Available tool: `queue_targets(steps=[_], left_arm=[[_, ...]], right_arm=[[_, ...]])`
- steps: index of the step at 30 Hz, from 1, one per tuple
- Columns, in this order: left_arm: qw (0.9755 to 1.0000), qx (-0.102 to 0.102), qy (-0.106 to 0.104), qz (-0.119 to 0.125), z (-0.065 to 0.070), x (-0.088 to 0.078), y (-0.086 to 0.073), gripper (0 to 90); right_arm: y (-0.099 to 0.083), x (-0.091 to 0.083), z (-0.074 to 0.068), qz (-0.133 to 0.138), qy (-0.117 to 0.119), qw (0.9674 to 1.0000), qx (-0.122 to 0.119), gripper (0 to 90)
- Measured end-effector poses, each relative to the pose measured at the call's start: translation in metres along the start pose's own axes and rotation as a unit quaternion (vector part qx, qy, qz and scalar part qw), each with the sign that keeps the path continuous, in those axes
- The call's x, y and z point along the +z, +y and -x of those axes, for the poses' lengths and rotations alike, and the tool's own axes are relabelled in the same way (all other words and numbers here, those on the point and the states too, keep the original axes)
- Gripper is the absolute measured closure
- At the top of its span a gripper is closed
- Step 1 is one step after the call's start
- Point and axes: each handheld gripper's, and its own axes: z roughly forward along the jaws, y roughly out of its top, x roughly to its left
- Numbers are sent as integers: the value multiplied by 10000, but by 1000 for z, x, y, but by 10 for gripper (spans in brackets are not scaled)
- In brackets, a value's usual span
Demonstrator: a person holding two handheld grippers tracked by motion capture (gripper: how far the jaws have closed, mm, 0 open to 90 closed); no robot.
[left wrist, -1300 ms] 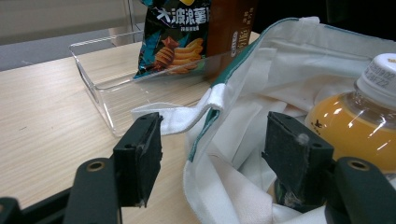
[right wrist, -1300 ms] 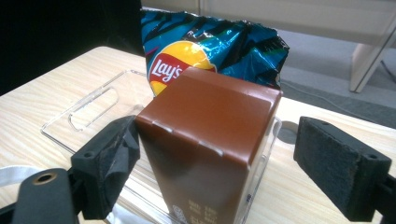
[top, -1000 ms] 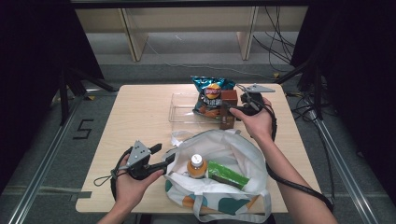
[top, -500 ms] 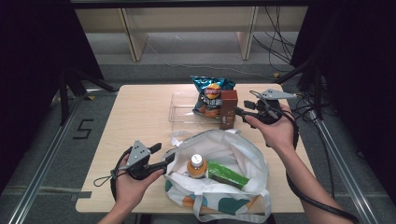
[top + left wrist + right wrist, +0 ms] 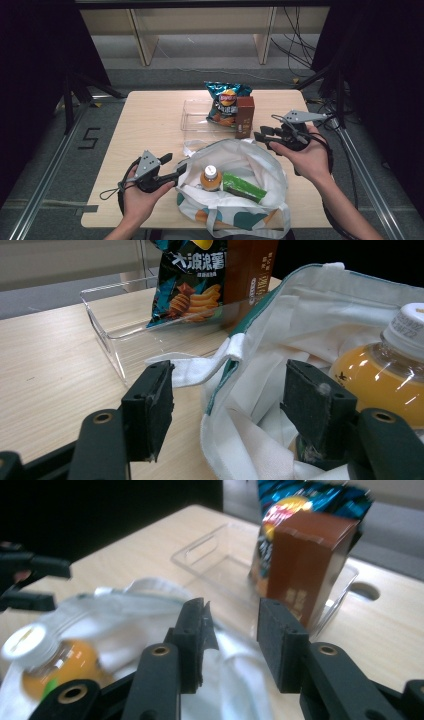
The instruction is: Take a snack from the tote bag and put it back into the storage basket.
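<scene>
A: Left to right. The left gripper [image 5: 176,169] sits at the near-left rim of the tote bag [image 5: 260,165], jaws spread wide either side of the rim cloth; I can't tell whether the pads bear on it. It hasn't shifted.

B: And in the bag?

A: An orange-drink bottle [image 5: 210,177], white cap up, and a green packet [image 5: 243,184] just beside it. Behind the bag, a clear tray [image 5: 192,116] holds a chips bag [image 5: 226,101] and a brown carton [image 5: 244,116], both upright at its right end.

B: What changed?

A: A second ago the right gripper [image 5: 259,134] was at the brown carton; it has since backed away to the right. Its jaws have just been closing, now partway in, nothing between them.

B: So?

A: My reading: carton just set in the tray, unpacking goes on, bottle or packet next.
</scene>
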Motion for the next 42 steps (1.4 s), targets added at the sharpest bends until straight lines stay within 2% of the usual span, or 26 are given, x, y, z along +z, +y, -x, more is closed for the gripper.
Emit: queue_targets(steps=[1, 3, 4, 6, 9, 11, 19, 21, 22, 23, 24, 25, 26, 27, 28, 29, 30, 32, 33, 35, 37, 38, 39, 40, 41, 42], left_arm=[[10000, -63, -26, 22, 0, 0, 0, 363], [10000, -56, -34, 28, 0, 0, 0, 363], [10000, 40, -9, 2, -1, 0, 0, 363], [10000, -53, -10, -7, 0, 0, -1, 363], [10000, -92, -8, -7, -1, 0, -1, 362], [10000, 5, -15, -13, -3, 0, -1, 363], [9999, -118, -42, 22, -1, 0, -3, 363], [10000, -75, -38, 21, -1, -1, -3, 363], [10000, -37, -25, 8, -2, -1, -2, 363], [9999, -108, -37, 21, -1, -1, -3, 363], [10000, -87, -35, 30, -1, -1, -3, 363], [10000, -64, -32, 29, -2, 0, -2, 363], [10000, -86, -18, 11, -1, 0, -3, 363], [10000, 18, -14, -20, -2, -1, -2, 363], [9999, -122, -16, 6, -1, 0, -3, 363], [9999, -104, -19, -4, 0, -1, -2, 363], [10000, -59, -11, -6, -1, -1, -2, 363], [10000, -17, -13, 7, -2, -2, -2, 363], [10000, -57, -6, 21, -2, -2, -2, 363], [10000, 17, 5, 36, -4, -3, -1, 363], [10000, -54, 10, 29, -3, -3, -1, 363], [10000, -87, 22, 24, -3, -2, -1, 363], [10000, 75, 32, 33, -4, -2, 0, 363], [9999, -98, 26, 71, -1, -2, 0, 362], [9999, -83, 51, 76, 0, -2, 1, 362], [9999, 86, 52, 58, -1, -3, 3, 362]], right_arm=[[-3, 0, -3, 10, 72, 9999, 78, 644], [-8, -4, -4, -25, 154, 9999, -10, 646], [-11, -6, -8, -58, 195, 9997, 116, 646], [-16, -9, -10, -88, 270, 9996, 37, 648], [-23, -15, -17, -184, 323, 9991, 178, 648], [-28, -20, -19, -302, 442, 9985, 79, 646], [-43, -30, -30, -397, 599, 9973, 113, 618], [-47, -29, -27, -346, 605, 9975, -57, 610], [-48, -31, -28, -437, 591, 9973, -23, 606], [-50, -30, -30, -417, 679, 9966, 194, 602], [-51, -30, -28, -451, 648, 9969, -5, 600], [-52, -31, -31, -480, 639, 9966, 177, 598], [-52, -31, -30, -403, 654, 9970, 74, 596], [-52, -32, -31, -446, 670, 9967, 143, 595], [-53, -32, -31, -499, 688, 9963, 115, 594], [-54, -32, -30, -494, 710, 9962, 63, 592], [-53, -32, -32, -498, 758, 9957, 173, 590], [-54, -30, -33, -507, 794, 9955, 107, 589], [-54, -30, -35, -482, 850, 9950, 188, 588], [-54, -30, -34, -467, 794, 9957, -4, 584], [-55, -28, -36, -474, 938, 9945, -29, 579], [-55, -30, -39, -581, 950, 9937, 102, 578], [-56, -30, -39, -579, 931, 9940, 2, 576], [-57, -29, -40, -607, 1012, 9930, 33, 574], [-57, -30, -40, -633, 1016, 9928, -35, 573], [-57, -30, -42, -602, 1100, 9921, 70, 570]])
